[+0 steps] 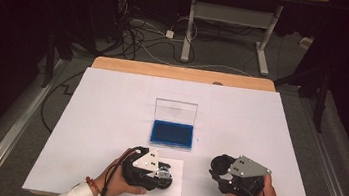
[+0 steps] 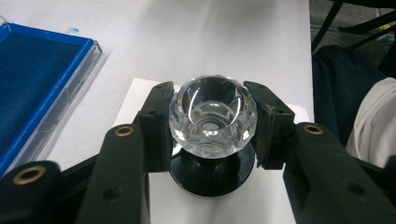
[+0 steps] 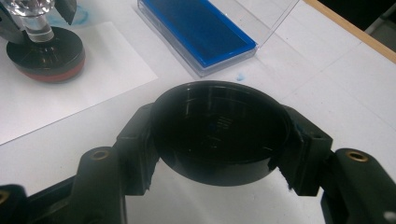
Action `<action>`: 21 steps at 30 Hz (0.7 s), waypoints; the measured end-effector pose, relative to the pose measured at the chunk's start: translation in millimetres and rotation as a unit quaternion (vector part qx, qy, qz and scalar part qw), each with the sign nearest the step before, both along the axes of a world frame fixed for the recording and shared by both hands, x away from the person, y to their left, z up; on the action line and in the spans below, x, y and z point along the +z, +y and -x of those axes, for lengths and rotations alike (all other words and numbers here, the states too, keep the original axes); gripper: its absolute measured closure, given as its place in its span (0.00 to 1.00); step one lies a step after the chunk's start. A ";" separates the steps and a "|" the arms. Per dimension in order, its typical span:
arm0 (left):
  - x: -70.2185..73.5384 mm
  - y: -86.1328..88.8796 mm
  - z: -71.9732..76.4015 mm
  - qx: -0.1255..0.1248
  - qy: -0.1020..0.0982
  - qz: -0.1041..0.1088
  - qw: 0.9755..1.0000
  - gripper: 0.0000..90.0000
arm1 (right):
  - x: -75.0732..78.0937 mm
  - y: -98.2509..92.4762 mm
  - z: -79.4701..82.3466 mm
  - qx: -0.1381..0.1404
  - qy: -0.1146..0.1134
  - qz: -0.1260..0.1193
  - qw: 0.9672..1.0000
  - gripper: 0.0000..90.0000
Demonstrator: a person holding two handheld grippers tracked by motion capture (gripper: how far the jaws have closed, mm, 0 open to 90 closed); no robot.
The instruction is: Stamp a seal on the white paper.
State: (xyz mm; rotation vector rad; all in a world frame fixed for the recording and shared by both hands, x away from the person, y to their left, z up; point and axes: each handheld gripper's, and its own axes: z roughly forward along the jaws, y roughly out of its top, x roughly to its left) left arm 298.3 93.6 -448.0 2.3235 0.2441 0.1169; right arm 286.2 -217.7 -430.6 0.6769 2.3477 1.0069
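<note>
stamp (image 2: 212,154) upright on paper sheet (image 1: 163,190), lower centre, clamped at crystal knob by left tool (image 1: 159,170) | black cap (image 3: 219,135) clamped in right tool (image 1: 219,170), lower right | ink pad (image 1: 172,133) above, nearer left tool

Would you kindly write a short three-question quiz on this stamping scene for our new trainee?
1. True or false: the left tool grips the stamp by its clear faceted knob.
2. What does the right tool hold? A) the ink pad B) a round black cap C) nothing
3. Is the lid of the blue ink pad up or down?

Key: 1 true. 2 B, the round black cap. 3 Up; the clear lid stands upright behind it.
</note>
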 end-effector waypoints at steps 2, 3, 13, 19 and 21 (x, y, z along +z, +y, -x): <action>-1.4 -0.8 0.0 0.000 0.001 -0.001 1.000 0.60 | -0.1 0.2 0.1 0.000 0.000 0.001 1.000 0.43; -2.5 -1.9 0.2 -0.002 0.001 -0.005 1.000 0.60 | -0.1 0.2 0.1 0.001 0.001 0.001 1.000 0.43; -3.9 -2.6 -0.2 -0.005 -0.003 -0.014 1.000 0.60 | -0.9 1.4 -0.1 0.001 0.003 0.003 1.000 0.43; -3.9 -2.0 -1.2 -0.006 -0.001 -0.017 1.000 0.60 | 1.5 2.0 1.7 0.004 -0.002 0.000 1.000 0.43; -3.7 -2.5 -1.0 -0.006 0.000 -0.018 1.000 0.60 | 1.7 1.9 2.0 0.004 -0.003 -0.001 1.000 0.43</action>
